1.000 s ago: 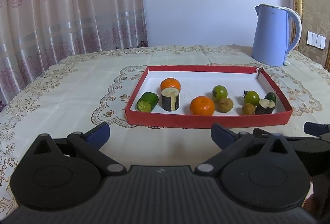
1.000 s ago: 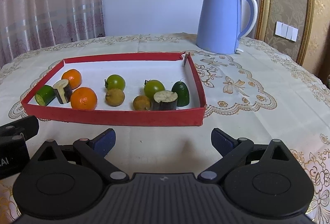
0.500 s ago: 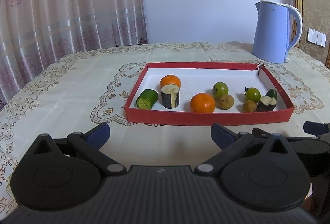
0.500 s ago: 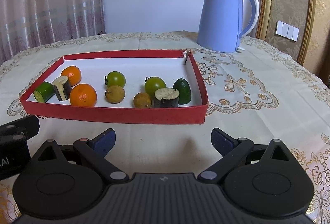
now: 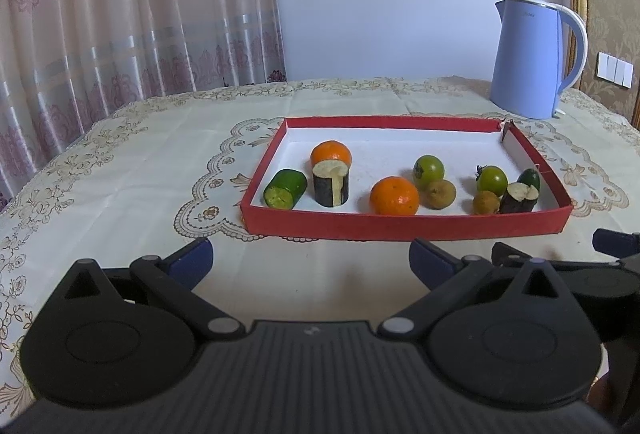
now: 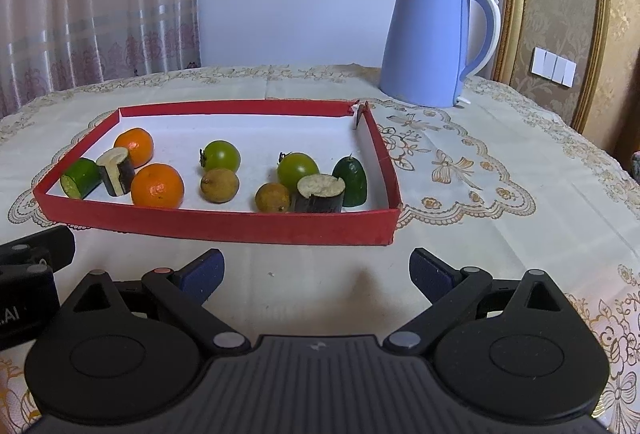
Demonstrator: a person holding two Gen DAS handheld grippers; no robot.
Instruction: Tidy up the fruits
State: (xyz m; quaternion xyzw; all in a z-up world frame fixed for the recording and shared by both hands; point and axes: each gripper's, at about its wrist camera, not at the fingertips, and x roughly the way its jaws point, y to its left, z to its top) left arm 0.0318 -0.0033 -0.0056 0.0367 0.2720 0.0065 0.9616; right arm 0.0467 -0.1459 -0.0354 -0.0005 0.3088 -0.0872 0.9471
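A shallow red tray [image 5: 400,225] [image 6: 224,225] with a white floor lies on the tablecloth and holds several pieces. On its left sit two oranges [image 5: 394,195] [image 6: 157,185], a cucumber chunk [image 5: 285,189] [image 6: 80,178] and an upright eggplant piece [image 5: 330,183] [image 6: 117,170]. On its right are two green tomatoes [image 5: 491,180] [image 6: 298,166], two small brown fruits [image 6: 272,197], a second eggplant piece [image 6: 319,192] and a cucumber end [image 6: 350,181]. My left gripper [image 5: 312,262] and right gripper [image 6: 316,272] both hover open and empty in front of the tray's near wall.
A light blue electric kettle [image 5: 534,60] [image 6: 436,40] stands behind the tray at the far right. A patterned curtain [image 5: 120,14] hangs past the table's left and far edge. The other gripper's body [image 6: 28,274] shows at the left edge of the right wrist view.
Both grippers have risen and drawn back a little, so the tray sits lower and farther in view. Nothing in the tray has moved and both jaws stay open.
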